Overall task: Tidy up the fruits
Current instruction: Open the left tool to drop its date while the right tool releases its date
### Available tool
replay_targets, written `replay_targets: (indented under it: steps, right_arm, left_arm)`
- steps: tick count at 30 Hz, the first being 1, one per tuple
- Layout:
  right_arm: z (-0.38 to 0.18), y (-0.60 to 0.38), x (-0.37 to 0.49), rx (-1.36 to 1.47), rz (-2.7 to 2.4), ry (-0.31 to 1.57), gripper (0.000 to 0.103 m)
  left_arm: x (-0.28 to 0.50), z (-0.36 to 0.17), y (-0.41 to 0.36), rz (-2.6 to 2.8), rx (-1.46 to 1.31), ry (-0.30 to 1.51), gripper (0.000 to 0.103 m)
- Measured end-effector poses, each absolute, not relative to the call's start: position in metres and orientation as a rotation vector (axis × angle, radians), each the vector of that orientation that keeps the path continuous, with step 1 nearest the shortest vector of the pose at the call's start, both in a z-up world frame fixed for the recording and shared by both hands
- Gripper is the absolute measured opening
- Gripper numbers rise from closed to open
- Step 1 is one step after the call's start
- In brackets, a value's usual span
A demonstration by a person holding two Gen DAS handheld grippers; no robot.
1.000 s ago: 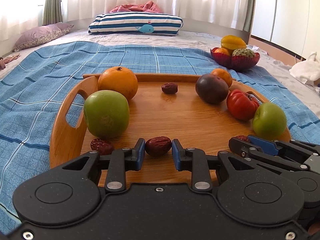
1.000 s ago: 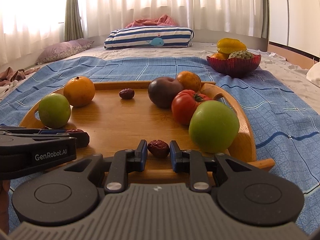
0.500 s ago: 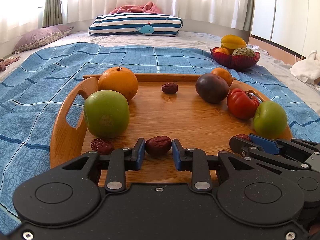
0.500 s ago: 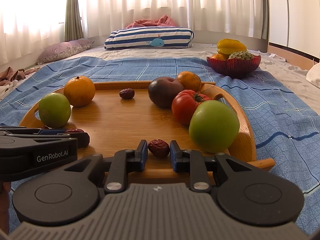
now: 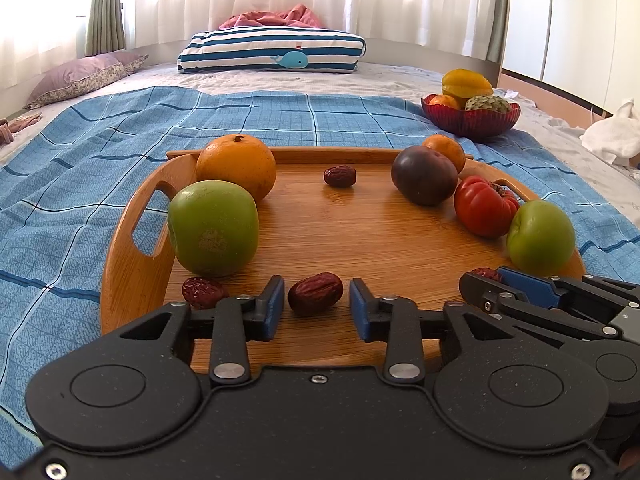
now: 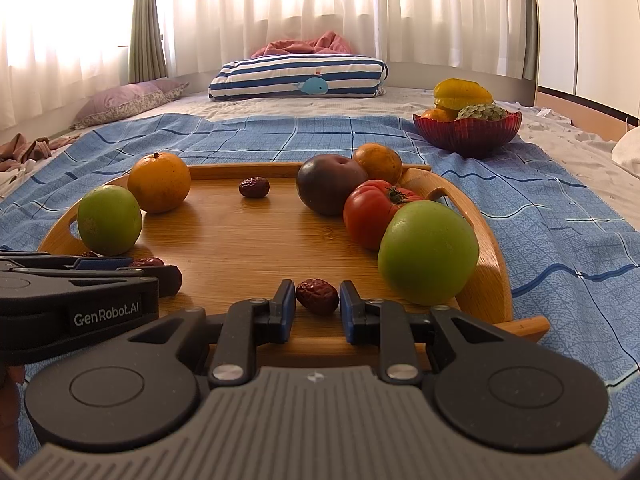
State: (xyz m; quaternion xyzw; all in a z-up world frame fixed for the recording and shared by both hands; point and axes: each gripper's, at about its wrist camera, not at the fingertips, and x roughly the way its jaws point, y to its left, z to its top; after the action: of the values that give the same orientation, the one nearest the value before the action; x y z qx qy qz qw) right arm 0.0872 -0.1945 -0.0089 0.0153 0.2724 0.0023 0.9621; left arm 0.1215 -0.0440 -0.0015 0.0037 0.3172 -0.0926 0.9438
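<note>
My left fingers (image 5: 274,306) stand spread around a date (image 5: 315,293), gaps showing on both sides, nothing pinched. My right fingers (image 6: 286,312) bracket another date (image 6: 317,295); they look parted, though the left pad sits very near it. Both dates lie at the near edge of the tray (image 5: 360,236). I judge them light, wrinkled and slightly soft, so a gentle pinch across the short middle should do. A third date (image 5: 203,292) lies just left, a fourth (image 5: 339,176) far back. Apples (image 5: 213,227), an orange (image 5: 237,172), a plum (image 5: 424,180) and a tomato (image 5: 486,206) line the tray's sides. The smooth wood may let the dates skid. The tray rests on a blue blanket (image 5: 72,184) on a bed, a red bowl (image 6: 467,132) beyond it.
</note>
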Motion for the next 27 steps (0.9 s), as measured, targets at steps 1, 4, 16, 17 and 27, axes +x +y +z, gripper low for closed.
replay_targets:
  steps: [1, 4, 16, 17, 27]
  right_arm:
    - [-0.009, -0.195, 0.087, 0.031, 0.005, 0.552, 0.035]
    - [-0.009, -0.194, 0.087, 0.033, 0.007, 0.551, 0.045]
    - [-0.007, -0.196, 0.086, 0.039, 0.010, 0.540, 0.053]
    - [-0.007, -0.195, 0.084, 0.036, 0.009, 0.536, 0.054]
    - [-0.005, -0.191, 0.075, 0.001, -0.005, 0.499, 0.059]
  left_arm:
    - [0.121, -0.002, -0.044, -0.188, 0.009, 0.646, 0.035]
    - [0.122, -0.002, -0.044, -0.188, 0.008, 0.647, 0.037]
    - [0.117, 0.002, -0.040, -0.186, 0.001, 0.648, 0.051]
    - [0.116, 0.003, -0.040, -0.186, 0.004, 0.645, 0.051]
    - [0.106, 0.010, -0.034, -0.175, -0.004, 0.631, 0.061]
